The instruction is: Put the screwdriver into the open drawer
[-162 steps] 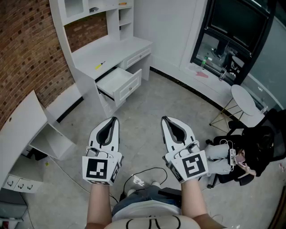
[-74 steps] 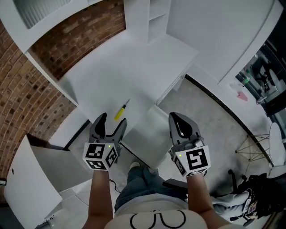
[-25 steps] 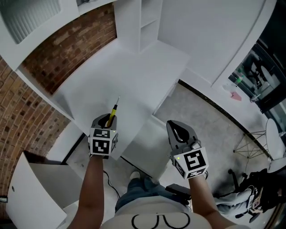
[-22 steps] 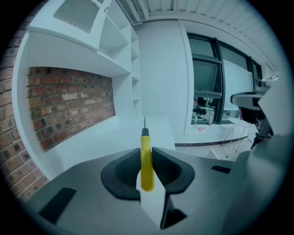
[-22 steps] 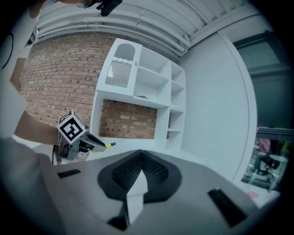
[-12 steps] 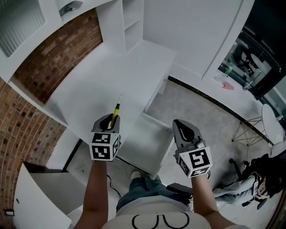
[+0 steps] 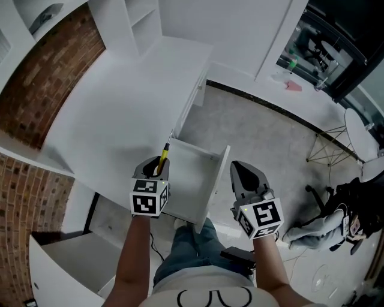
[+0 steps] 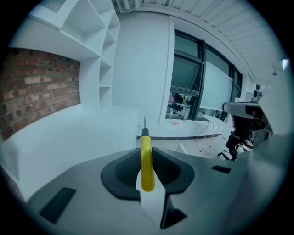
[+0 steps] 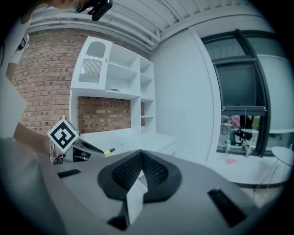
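Clamping the yellow handle of the screwdriver between its jaws, the left gripper pointed the tool's thin metal shaft forward, away from the person. The handle's rounded butt sat back between the dark pads and the black collar and shaft stuck out past the fingertips. In the head view the tool hung in the air over the front edge of the white desk, at the left side of the open drawer, with its tip over the corner where the drawer met the desk. It was not inside the drawer, whose white floor showed bare just to the tool's right.

The right gripper was clenched with nothing in it; its own view showed the two jaws meeting in a point with no gap. It hung just beyond the drawer's front panel, on the right, above the grey floor. That same view caught the left gripper's marker cube off to its left, the yellow handle poking out ahead of it. A brick wall and white shelves stood behind the desk.
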Motion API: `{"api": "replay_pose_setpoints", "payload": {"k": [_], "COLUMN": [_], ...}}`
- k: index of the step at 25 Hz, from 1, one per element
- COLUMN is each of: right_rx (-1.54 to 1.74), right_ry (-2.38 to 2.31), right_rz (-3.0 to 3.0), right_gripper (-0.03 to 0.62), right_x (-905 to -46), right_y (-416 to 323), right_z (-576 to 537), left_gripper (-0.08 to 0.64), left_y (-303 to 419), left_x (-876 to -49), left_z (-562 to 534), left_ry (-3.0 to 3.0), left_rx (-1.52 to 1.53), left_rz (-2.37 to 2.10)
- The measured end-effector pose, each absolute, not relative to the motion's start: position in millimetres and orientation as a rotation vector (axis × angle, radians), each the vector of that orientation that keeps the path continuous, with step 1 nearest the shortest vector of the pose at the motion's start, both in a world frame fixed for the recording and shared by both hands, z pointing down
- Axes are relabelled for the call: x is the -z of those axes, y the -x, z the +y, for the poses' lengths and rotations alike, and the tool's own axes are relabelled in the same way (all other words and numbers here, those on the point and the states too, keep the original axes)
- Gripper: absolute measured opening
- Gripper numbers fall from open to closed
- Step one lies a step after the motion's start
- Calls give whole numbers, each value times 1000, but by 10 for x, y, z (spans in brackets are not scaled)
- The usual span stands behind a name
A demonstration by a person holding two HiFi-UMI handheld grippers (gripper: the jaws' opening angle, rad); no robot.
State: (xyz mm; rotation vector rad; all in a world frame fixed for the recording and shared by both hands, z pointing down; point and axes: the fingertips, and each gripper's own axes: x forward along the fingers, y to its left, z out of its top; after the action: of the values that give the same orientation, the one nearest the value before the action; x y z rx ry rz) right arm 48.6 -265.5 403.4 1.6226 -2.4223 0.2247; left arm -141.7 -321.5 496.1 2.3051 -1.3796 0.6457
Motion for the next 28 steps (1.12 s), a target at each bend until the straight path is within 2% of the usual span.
{"api": "replay_pose_setpoints", "payload": {"k": [7,18,28], "right_rx": [-395,-524,-559], "right_ry": [-1625,-1572,-1509], "right_rz": [-2352,-2262,-2240], "right_gripper": [11,11,11], "right_x": [-4606,-5247,-5497], "right_y": [-630,-811,-729], "right_z": [-2613,-2462,-2502], "left_gripper": [87,87,87], "left_y": [972,681,689], "left_x": [-5981,-7428,-8098], "left_z": [-3109,-2962,-2926], "left_ry": [-2233,-2023,-1906], "left_rx": [-799,-1017,-1145], "left_rz": [-1195,-1032,-1006]}}
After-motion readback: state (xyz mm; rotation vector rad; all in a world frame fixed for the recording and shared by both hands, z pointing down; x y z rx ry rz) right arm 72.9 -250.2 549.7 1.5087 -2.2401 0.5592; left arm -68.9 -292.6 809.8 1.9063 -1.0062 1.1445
